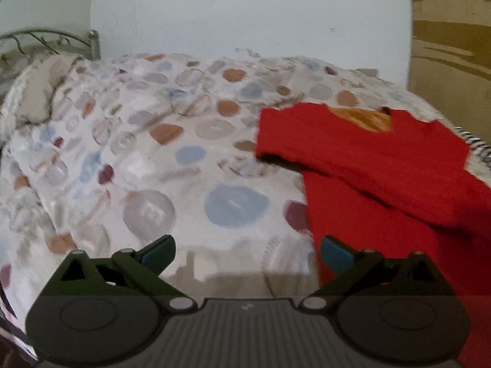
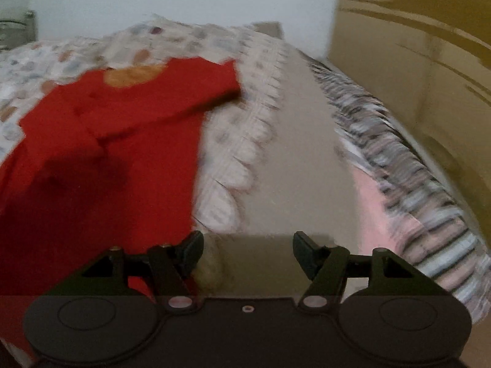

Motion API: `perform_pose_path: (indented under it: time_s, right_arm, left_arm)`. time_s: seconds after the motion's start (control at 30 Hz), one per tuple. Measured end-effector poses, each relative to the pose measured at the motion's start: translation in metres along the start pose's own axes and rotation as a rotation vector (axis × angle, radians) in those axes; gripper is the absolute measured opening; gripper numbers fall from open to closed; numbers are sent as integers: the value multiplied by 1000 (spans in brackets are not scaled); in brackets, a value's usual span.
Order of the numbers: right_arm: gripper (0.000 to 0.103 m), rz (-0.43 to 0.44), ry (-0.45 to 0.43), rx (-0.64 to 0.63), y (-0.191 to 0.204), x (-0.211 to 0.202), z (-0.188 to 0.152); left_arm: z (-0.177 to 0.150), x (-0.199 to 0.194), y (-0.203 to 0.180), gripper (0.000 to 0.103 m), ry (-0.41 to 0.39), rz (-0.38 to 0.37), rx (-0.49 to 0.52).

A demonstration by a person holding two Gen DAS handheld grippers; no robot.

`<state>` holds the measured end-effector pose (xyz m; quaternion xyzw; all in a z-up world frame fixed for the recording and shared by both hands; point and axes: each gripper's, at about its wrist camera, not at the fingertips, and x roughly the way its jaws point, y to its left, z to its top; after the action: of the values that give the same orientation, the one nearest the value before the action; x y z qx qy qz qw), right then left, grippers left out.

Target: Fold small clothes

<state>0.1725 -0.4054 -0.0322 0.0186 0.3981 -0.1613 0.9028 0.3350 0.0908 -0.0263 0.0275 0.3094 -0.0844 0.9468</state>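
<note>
A bed fills the room, spread with a pale quilt (image 1: 147, 153) dotted in blue, rust and grey. At its far left corner stands a curled metal headboard (image 1: 46, 41). Behind runs a plain white wall (image 1: 245, 15), lightly scuffed. Along the right edge, a striped blanket (image 2: 408, 165) trails beside an ochre wooden wardrobe (image 2: 414, 30).

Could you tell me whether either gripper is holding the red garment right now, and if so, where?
Neither: the left gripper and right gripper are open and empty; the red garment lies on the bed.
</note>
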Motion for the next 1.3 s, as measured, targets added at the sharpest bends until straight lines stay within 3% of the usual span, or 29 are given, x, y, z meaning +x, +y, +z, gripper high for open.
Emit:
perform_pose_path:
  time_s: [0.17, 0.37, 0.43, 0.53, 0.67, 0.77, 1.07, 1.3]
  right_arm:
    - [75, -80, 60, 35, -40, -29, -43]
    - [91, -160, 44, 61, -69, -59, -72]
    - [97, -118, -11, 73, -71, -68, -73]
    - [102, 28, -143, 50, -63, -83, -72]
    - [102, 184, -229, -67, -29, -86, -73]
    - [102, 234, -256, -199, 3, -80, -78]
    - [102, 195, -372, -555, 87, -61, -107]
    - [102, 159, -419, -791, 123, -51, -124]
  left_arm:
    - [-18, -28, -7, 102, 13, -63, 40]
    - [-33, -45, -17, 102, 41, -57, 84]
    - [-36, -52, -19, 103, 48, -60, 84]
    - [-39, -66, -24, 102, 45, -57, 86]
    - [-44, -85, -32, 103, 49, -37, 113]
    - [-48, -96, -36, 103, 53, -24, 119]
    - [-49, -116, -33, 103, 61, -35, 101]
    - [-55, -117, -36, 103, 80, -76, 90]
